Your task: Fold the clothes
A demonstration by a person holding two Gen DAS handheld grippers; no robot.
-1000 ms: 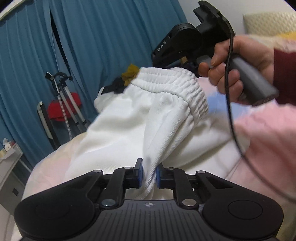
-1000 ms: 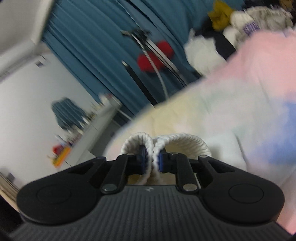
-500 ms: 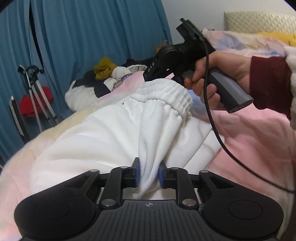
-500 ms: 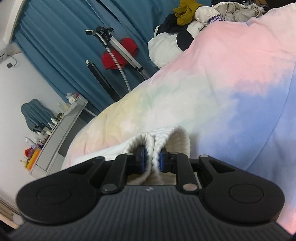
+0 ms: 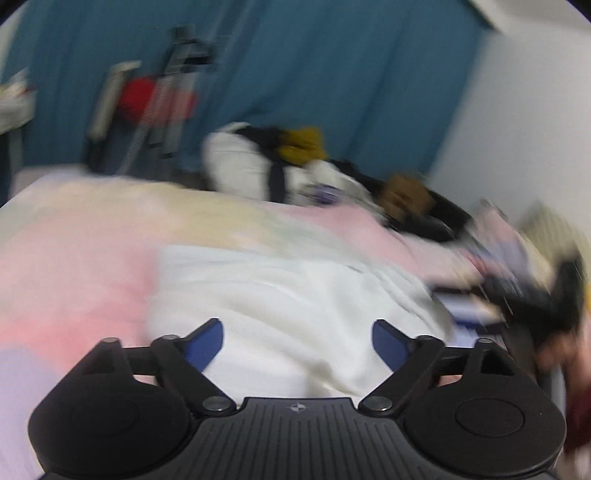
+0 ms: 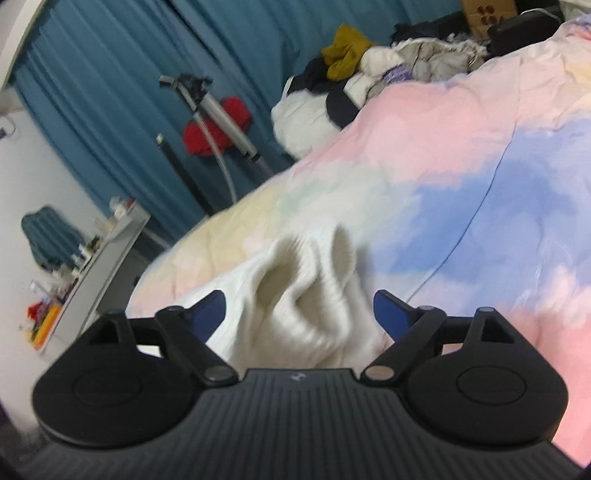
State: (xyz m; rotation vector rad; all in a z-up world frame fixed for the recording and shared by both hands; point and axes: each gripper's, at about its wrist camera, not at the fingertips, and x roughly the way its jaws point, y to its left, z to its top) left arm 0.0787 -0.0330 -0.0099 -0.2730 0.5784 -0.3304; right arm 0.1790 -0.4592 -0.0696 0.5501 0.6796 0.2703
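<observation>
A bedroom hung with blue curtains, its bed covered by one quilt in pink, blue and pale yellow patches. On the quilt lies a single white garment, spread fairly flat in the left wrist view, which is blurred. Its ribbed elastic waistband stands bunched in two loops in the right wrist view.

The left gripper is spread wide above the white cloth, its two blue pads apart and gripping nothing; whether the pads brush the cloth cannot be told through the blur. The right gripper is likewise wide apart, the waistband sitting loose between its two blue pads without being pinched. At the far right of the left wrist view a dark shape and a dark red sleeve show, too smeared to detail.

At the far edge of the bed sits one heap of unfolded clothes, white, black, grey and mustard yellow among them. A brown cardboard box stands behind the heap. By the curtains stands one tripod with something red behind it. One white shelf crowded with small items runs along the left wall. No lettering can be read anywhere; each gripper body carries only a small round emblem.
</observation>
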